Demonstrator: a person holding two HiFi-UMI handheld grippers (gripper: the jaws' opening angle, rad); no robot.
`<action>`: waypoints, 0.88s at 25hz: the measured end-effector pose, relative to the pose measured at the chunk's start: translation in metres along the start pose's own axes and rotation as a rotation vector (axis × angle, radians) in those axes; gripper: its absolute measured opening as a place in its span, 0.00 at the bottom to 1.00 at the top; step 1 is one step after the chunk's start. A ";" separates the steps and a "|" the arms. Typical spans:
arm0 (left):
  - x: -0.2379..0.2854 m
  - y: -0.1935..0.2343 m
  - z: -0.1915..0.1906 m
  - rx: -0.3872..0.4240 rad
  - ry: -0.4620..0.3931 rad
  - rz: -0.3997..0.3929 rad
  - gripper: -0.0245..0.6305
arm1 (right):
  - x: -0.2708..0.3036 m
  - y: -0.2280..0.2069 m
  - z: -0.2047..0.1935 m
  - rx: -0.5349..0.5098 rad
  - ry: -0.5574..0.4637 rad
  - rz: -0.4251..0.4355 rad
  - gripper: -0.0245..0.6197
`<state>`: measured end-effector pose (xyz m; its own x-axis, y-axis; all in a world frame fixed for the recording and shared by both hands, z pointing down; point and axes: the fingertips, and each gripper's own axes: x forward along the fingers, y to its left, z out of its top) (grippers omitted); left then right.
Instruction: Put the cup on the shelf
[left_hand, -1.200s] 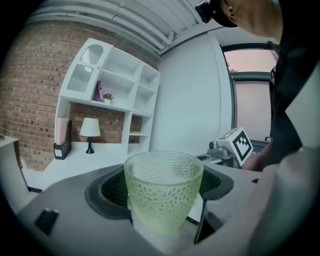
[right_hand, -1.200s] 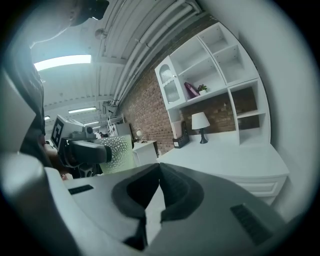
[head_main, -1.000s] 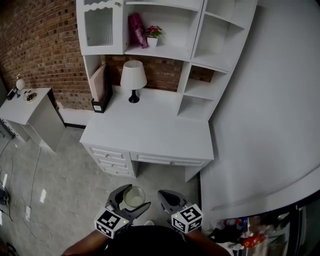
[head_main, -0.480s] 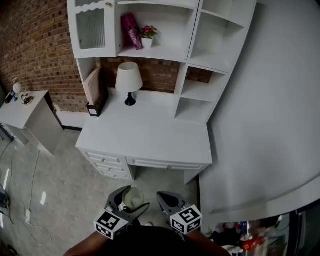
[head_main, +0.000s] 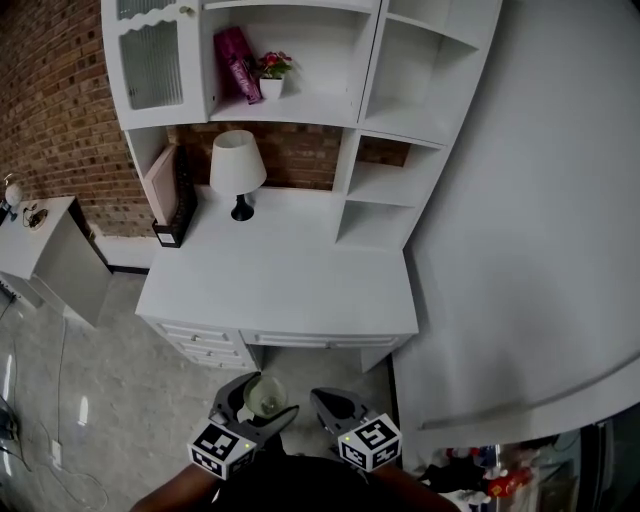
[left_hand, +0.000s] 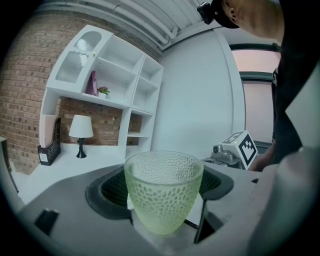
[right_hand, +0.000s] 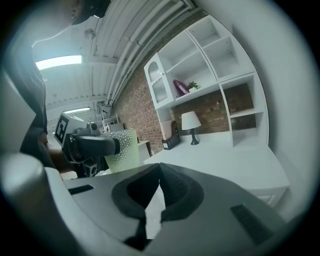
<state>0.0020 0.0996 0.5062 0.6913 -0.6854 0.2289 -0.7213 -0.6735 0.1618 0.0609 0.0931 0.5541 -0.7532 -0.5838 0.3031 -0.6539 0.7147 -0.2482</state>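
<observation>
A pale green dimpled glass cup (left_hand: 162, 191) stands upright between the jaws of my left gripper (left_hand: 161, 200), which is shut on it. In the head view the cup (head_main: 262, 397) and left gripper (head_main: 256, 405) are low in the frame, in front of the white desk (head_main: 280, 280). My right gripper (head_main: 330, 405) is beside it, shut and empty; in its own view (right_hand: 159, 192) the jaws meet. The white shelf unit (head_main: 400, 120) rises above the desk, with open compartments at right (head_main: 385, 220). From the right gripper view the cup (right_hand: 122, 149) shows at left.
A white lamp (head_main: 237, 165), a dark file holder (head_main: 172, 205), a pink item (head_main: 236, 62) and a small potted flower (head_main: 271, 72) occupy the desk and shelf. A small white side cabinet (head_main: 40, 250) stands left. A white wall (head_main: 520, 220) runs along the right.
The desk and shelf have shifted left and down in the head view as I come closer. The cup stays held in the left gripper.
</observation>
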 end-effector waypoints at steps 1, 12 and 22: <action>0.003 0.004 0.002 -0.007 0.001 -0.001 0.63 | 0.004 -0.004 0.000 0.005 0.005 -0.004 0.05; 0.039 0.090 0.015 -0.007 -0.003 -0.003 0.63 | 0.075 -0.052 0.040 -0.017 0.015 -0.032 0.05; 0.078 0.188 0.066 0.032 -0.041 -0.035 0.63 | 0.157 -0.097 0.101 -0.051 0.000 -0.077 0.05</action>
<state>-0.0770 -0.0991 0.4909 0.7176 -0.6717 0.1840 -0.6954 -0.7052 0.1380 -0.0016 -0.1068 0.5325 -0.7008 -0.6379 0.3193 -0.7054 0.6862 -0.1773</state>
